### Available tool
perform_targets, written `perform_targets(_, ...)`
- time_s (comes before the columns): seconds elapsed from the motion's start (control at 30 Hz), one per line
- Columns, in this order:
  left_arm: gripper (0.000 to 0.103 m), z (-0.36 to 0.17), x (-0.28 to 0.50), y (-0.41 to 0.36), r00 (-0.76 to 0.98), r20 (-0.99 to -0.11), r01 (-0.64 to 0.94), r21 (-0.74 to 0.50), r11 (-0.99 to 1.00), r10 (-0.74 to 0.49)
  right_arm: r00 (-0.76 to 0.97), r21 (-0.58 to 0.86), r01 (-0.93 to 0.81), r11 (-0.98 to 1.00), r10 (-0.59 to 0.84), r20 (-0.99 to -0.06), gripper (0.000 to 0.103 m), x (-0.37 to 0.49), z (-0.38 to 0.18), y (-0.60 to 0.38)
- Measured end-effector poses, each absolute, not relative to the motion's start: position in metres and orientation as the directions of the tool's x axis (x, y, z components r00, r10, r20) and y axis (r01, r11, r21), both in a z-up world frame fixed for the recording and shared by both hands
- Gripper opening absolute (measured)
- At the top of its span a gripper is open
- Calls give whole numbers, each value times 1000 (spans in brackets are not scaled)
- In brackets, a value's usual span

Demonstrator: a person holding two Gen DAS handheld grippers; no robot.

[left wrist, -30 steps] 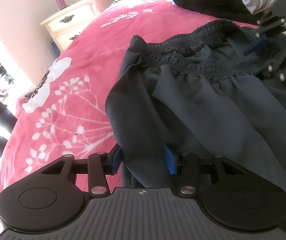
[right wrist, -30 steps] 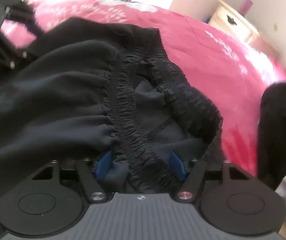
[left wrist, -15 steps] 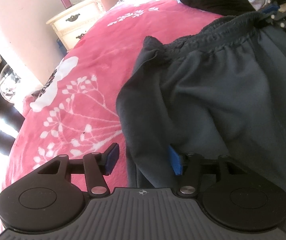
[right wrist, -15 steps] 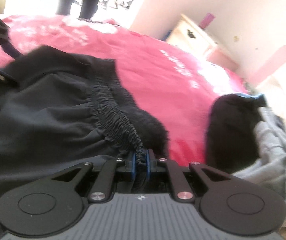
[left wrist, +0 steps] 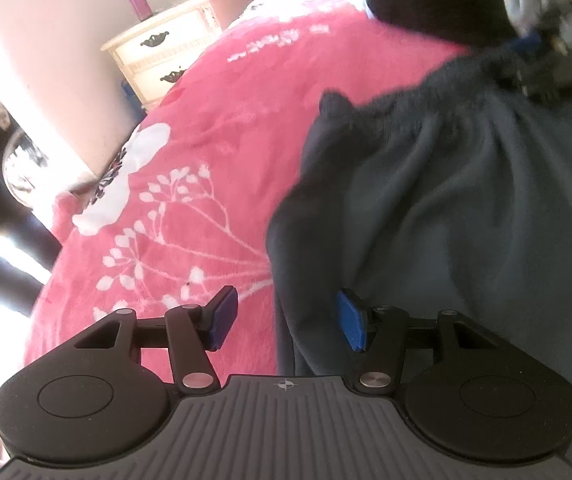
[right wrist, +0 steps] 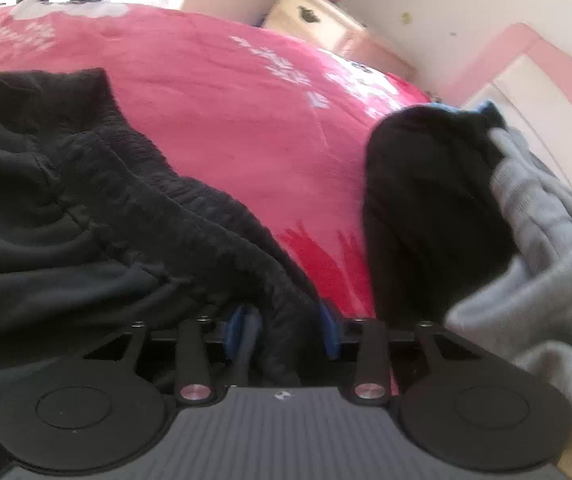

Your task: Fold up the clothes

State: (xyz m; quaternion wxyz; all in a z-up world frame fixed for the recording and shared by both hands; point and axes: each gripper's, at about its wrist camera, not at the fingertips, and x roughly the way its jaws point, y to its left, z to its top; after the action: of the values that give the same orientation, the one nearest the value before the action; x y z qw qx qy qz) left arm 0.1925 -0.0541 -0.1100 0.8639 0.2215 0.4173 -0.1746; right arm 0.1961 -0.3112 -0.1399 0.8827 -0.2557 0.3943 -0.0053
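Your right gripper (right wrist: 281,330) has just been opening around the dark trousers' (right wrist: 65,240) waistband; your left gripper (left wrist: 286,322) stands half-open, trouser edge at its 3 o'clock pad, ungripped.

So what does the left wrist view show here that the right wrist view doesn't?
Only the left wrist view: the large white flower print on the bedspread, and the right gripper at the waistband.

Only the right wrist view: the pink-framed headboard, with the right gripper's jaws, just opened, straddling the elastic waistband.

Both: the dark grey trousers, pink floral bedspread, cream nightstand, and black and grey clothes pile.
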Motion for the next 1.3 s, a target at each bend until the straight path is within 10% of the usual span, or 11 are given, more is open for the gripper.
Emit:
perform_targets(0.17,67,-83,224,-39,589,-763,413,2,911,-265,782,-359,-39,933,-195,-592,69,150,-108,-327)
perform_targets(0.53,62,-130,317,-86,489,-765,464,-179,868,-419,746,19,154,988,-104,-658,67,137,-116,-394)
perform_targets(0.7,51,-142,323,-91,464,-770,493,-187,850,-438,705,213,195,958,14,-709,38,160,-141,-420)
perform_targets(0.83,7,-139,317,-91,488,-736,496,-210,843,-470,721,242,189,952,33,-692,10,159,-144,-421)
perform_targets(0.9,5,-125,308,-90,531,-687,490,-228,841,-496,755,232,178,956,18,-655,8,151,-132,-415)
perform_targets(1.1,5,-90,300,-89,637,-559,445,-295,845,-531,811,285,220,933,-13,-584,8,132,-112,-428)
perform_targets(1.3,47,-131,329,-110,572,-705,364,-240,900,-419,736,319,325,890,-26,-676,21,160,-150,-445)
